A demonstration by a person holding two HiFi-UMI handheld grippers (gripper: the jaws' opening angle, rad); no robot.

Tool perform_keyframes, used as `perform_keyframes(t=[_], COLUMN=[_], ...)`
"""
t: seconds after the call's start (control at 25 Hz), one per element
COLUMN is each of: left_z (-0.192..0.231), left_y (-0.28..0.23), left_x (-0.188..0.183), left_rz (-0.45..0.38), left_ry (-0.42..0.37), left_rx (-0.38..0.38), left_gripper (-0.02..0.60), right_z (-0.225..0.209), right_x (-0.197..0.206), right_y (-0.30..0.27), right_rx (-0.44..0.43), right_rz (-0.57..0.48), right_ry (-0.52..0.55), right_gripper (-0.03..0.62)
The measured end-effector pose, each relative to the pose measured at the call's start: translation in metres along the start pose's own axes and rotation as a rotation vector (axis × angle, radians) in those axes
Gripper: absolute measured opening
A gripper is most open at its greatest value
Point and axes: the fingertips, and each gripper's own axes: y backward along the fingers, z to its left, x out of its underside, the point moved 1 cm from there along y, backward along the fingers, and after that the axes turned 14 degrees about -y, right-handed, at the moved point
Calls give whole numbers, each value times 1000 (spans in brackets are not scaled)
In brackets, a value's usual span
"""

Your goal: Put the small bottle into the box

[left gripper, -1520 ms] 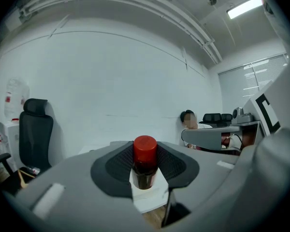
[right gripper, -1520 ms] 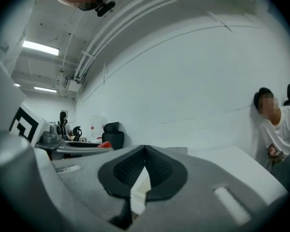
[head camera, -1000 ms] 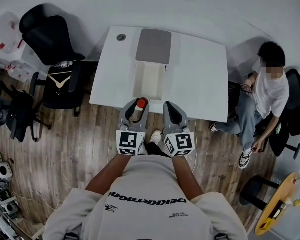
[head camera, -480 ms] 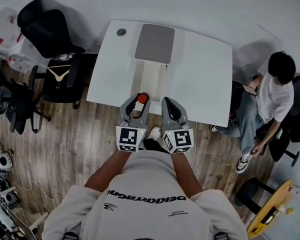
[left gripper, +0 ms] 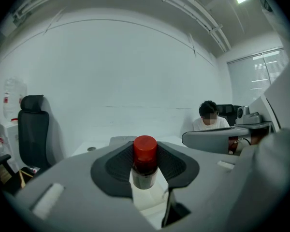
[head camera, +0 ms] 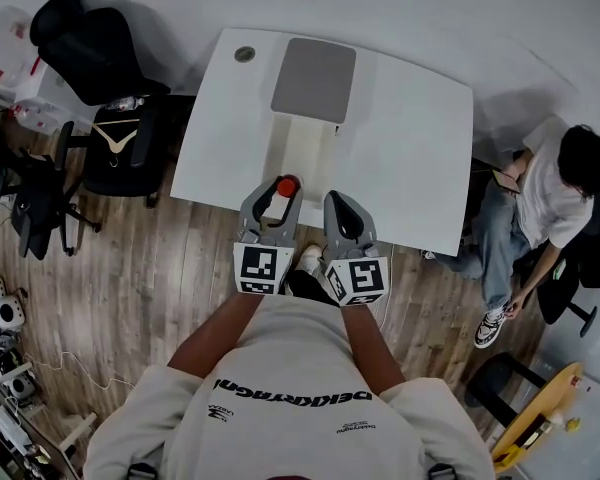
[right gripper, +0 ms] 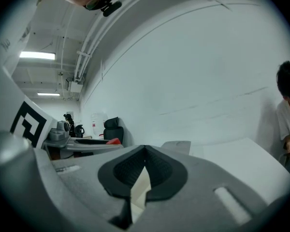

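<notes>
The small bottle (head camera: 285, 188) has a red cap and a dark neck; it stands upright between the pads of my left gripper (head camera: 277, 200), which is shut on it. In the left gripper view the bottle (left gripper: 145, 162) fills the gap between the black pads. It hangs over the near end of the open white box (head camera: 302, 148), whose grey lid (head camera: 315, 78) lies folded back at the far side. My right gripper (head camera: 342, 218) is beside the left one, over the table's near edge, shut and empty. In the right gripper view its tips (right gripper: 144, 150) meet.
The white table (head camera: 410, 148) carries a small round grey fitting (head camera: 244, 54) at its far left corner. Black office chairs (head camera: 120, 138) stand on the wooden floor at the left. A seated person (head camera: 550, 198) is close to the table's right side.
Both grippers have moved a little forward, and the bottle's cap now sits over the near end of the box. The head view has shifted slightly.
</notes>
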Motion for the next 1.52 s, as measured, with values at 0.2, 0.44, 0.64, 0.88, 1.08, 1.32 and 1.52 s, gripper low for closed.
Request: perform_keyframes(t=[0.2, 0.44, 0.64, 0.88, 1.08, 1.32, 1.52], left_z=[4, 7, 7, 7, 9, 9, 11], left_y=[-17, -37, -52, -67, -79, -92, -100], left_x=[4, 12, 22, 35, 46, 60, 73], left_rz=[19, 19, 23, 40, 54, 74, 97], left_ry=[-15, -29, -30, -28, -36, -49, -62], left_rx=[42, 98, 127, 145, 155, 153, 151], left_gripper=[150, 150, 150, 150, 150, 150, 150], right_z=[-6, -10, -15, -23, -30, -34, -34], right_x=[4, 8, 15, 22, 26, 31, 34], right_y=[-7, -14, -19, -20, -24, -27, -31], right_rx=[37, 86, 115, 141, 161, 164, 164], right_rz=[5, 3, 14, 23, 32, 43, 51], right_ry=[-2, -12, -17, -23, -25, -27, -26], right_gripper=[-2, -2, -2, -2, -2, -2, -2])
